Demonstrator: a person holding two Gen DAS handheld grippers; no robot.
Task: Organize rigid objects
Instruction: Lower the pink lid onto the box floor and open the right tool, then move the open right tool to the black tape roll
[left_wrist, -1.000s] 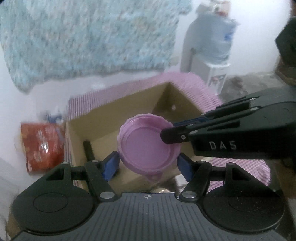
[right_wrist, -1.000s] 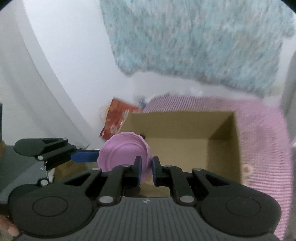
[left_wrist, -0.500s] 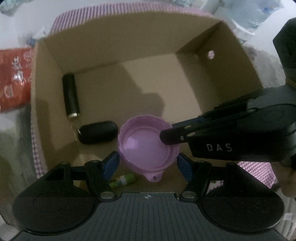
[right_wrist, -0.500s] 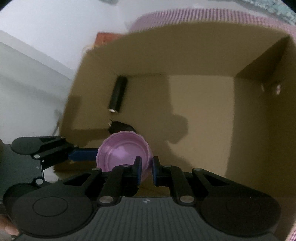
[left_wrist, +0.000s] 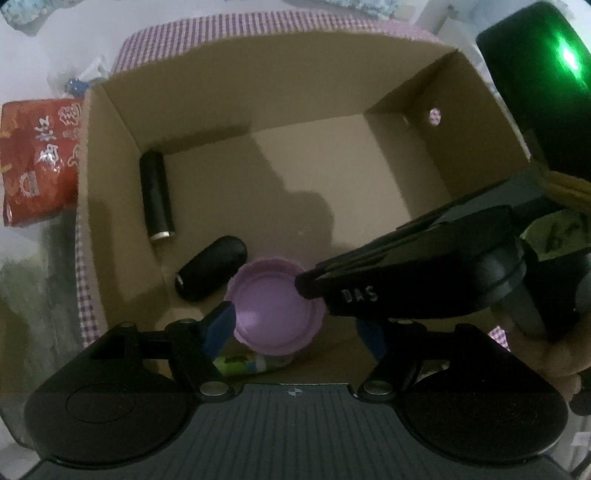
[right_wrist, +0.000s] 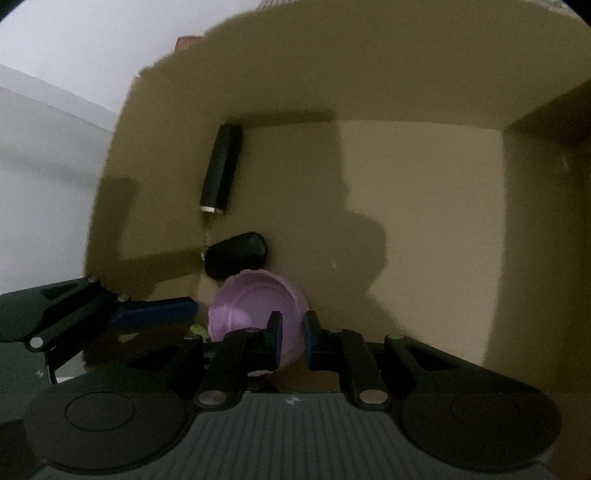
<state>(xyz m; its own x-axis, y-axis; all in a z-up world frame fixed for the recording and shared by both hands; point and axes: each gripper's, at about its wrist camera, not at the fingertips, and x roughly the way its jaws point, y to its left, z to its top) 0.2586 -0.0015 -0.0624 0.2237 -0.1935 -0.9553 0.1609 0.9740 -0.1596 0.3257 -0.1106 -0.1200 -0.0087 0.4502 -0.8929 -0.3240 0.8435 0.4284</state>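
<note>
1. Two grippers are over the open cardboard box (left_wrist: 110, 192), both low near its front wall.
2. The right gripper (right_wrist: 291, 341) pinches the rim of the purple lid (right_wrist: 255, 306) between its closed fingers.
3. The left gripper (left_wrist: 295, 328) has its fingers spread wide, one on each side of the lid, holding nothing.
4. On the box floor lie a black cylinder (left_wrist: 157, 195), a black oval case (left_wrist: 211, 273) and a green tube (left_wrist: 243, 363).
5. A red packet (left_wrist: 40, 158) lies outside the box.

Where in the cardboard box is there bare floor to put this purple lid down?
The cardboard box floor is bare from its middle to the right wall and far corner. The near-left is crowded: black cylinder, black oval case and green tube, under the purple lid.
</note>
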